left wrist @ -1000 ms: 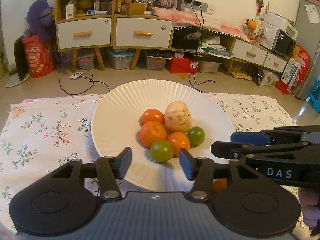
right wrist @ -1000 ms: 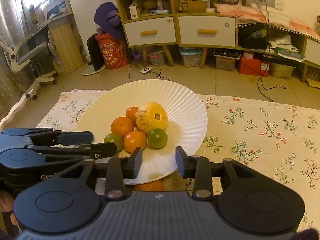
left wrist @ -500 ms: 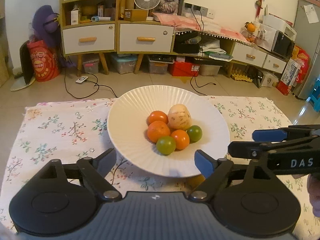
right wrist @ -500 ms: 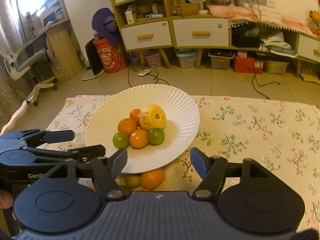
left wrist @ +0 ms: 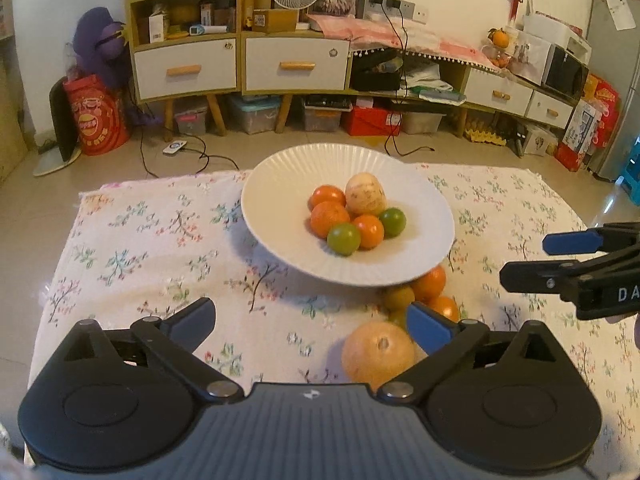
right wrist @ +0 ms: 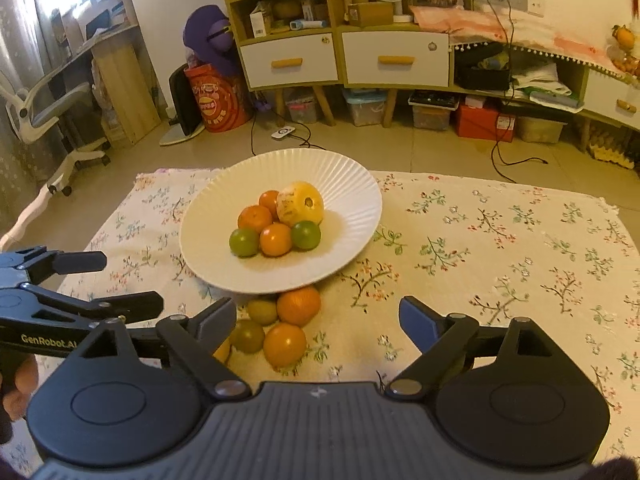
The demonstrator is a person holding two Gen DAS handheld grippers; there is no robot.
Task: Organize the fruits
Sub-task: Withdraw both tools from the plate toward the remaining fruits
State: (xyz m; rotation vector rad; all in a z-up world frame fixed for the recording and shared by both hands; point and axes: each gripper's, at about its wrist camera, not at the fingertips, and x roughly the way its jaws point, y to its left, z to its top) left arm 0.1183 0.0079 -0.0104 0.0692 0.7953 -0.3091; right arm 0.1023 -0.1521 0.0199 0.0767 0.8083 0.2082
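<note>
A white ribbed plate point(left wrist: 280, 192) point(right wrist: 352, 196) on the floral cloth holds a pale yellow fruit point(left wrist: 365, 193), several oranges and two green fruits point(left wrist: 344, 239). In front of the plate, loose on the cloth, lie a large yellow fruit point(left wrist: 378, 354), oranges point(right wrist: 285, 344) and small green-brown fruits point(right wrist: 262, 311). My left gripper point(left wrist: 312, 322) is open and empty, above the cloth just left of the large yellow fruit. My right gripper point(right wrist: 318, 314) is open and empty, above the loose fruits. Each gripper shows at the edge of the other's view.
The floral cloth point(right wrist: 500, 248) covers a low table. Beyond it is bare floor with cables, a remote point(left wrist: 174, 147), low cabinets with drawers point(left wrist: 296, 64), storage boxes and a red bag point(left wrist: 94, 120). An office chair point(right wrist: 48, 120) stands at the far left.
Both grippers have opened wide and drawn back from the plate. The loose fruits in front of the plate have come into view.
</note>
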